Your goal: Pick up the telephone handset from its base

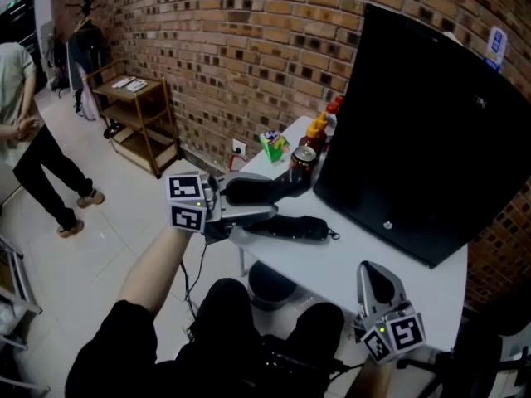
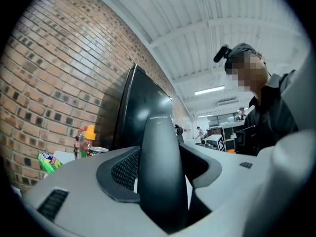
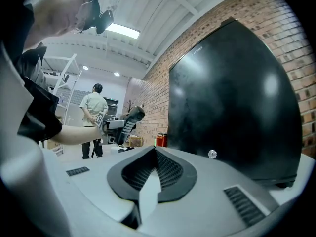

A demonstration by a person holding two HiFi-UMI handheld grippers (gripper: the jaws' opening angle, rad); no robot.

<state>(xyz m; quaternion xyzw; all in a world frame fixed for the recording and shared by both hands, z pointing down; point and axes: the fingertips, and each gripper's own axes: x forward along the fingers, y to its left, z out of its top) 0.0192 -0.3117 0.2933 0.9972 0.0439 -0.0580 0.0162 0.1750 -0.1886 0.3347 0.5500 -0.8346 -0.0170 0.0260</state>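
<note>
My left gripper (image 1: 253, 208) is shut on the black telephone handset (image 1: 264, 189), which hangs just above the table's left end, lifted off its base. The dark, flat base (image 1: 290, 227) lies on the white table (image 1: 373, 259) right below it. In the left gripper view the handset (image 2: 158, 147) stands upright between the two grey jaws. My right gripper (image 1: 377, 287) is low at the table's near right corner, shut with nothing in it. In the right gripper view its pads (image 3: 168, 169) meet, and the held handset (image 3: 129, 120) shows far off to the left.
A large black screen (image 1: 423, 131) leans against the brick wall, over the back of the table. Sauce bottles (image 1: 319, 129), a can (image 1: 303, 157) and a green packet (image 1: 271, 146) crowd the far corner. A person (image 1: 33, 139) stands at the left by a wooden shelf cart (image 1: 137, 114).
</note>
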